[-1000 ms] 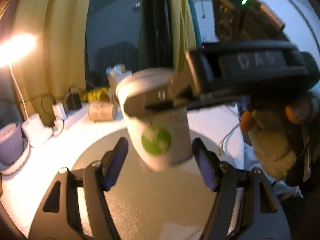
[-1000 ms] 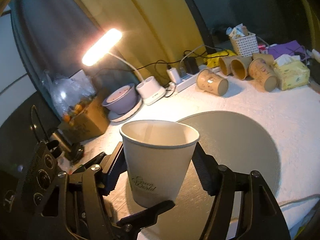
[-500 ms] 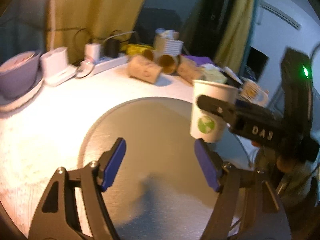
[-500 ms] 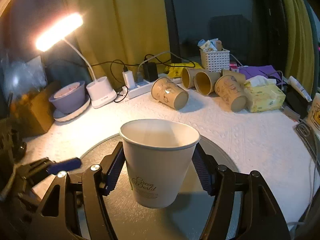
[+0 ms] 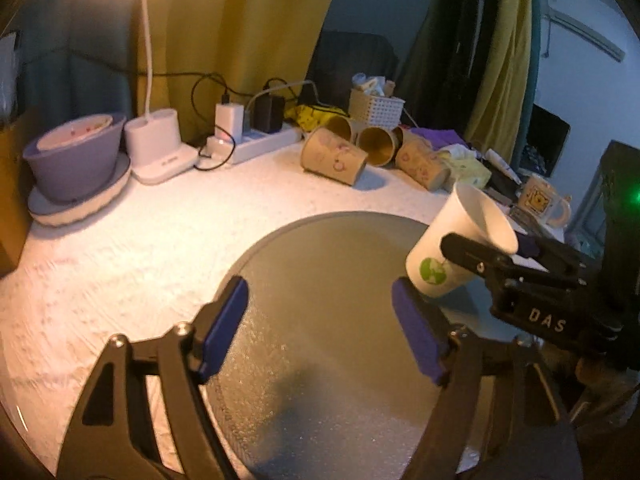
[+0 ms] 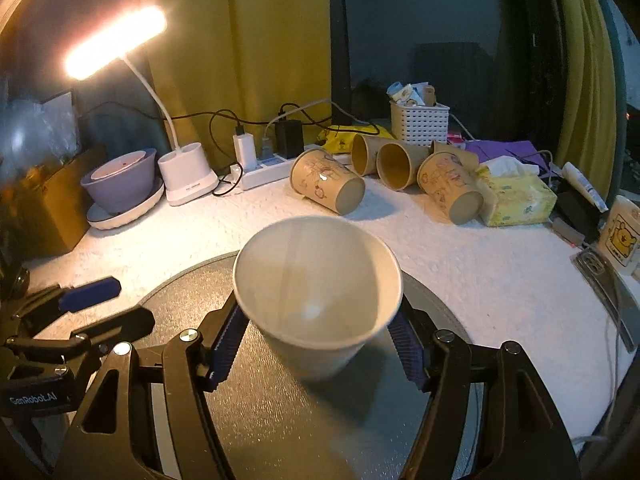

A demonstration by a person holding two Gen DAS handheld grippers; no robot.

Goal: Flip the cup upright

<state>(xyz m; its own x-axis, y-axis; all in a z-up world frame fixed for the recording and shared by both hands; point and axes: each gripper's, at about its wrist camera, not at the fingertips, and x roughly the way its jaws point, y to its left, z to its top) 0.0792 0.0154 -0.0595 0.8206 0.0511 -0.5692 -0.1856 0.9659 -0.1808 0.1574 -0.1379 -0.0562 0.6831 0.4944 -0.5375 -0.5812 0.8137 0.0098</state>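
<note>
A white paper cup with a green logo is held mouth-up, tilted toward the camera, between the pads of my right gripper, just above the round grey mat. In the left wrist view the cup leans to the right at the mat's right edge, clamped by the right gripper's black fingers. My left gripper is open and empty over the mat, left of the cup.
Several brown paper cups lie on their sides at the back of the white table. A lamp base, purple bowl, power strip, white basket, tissue pack and mug ring the mat.
My right gripper has tipped the cup toward its camera and lowered it nearer the mat. My left gripper has drawn back to the left, away from the cup.
</note>
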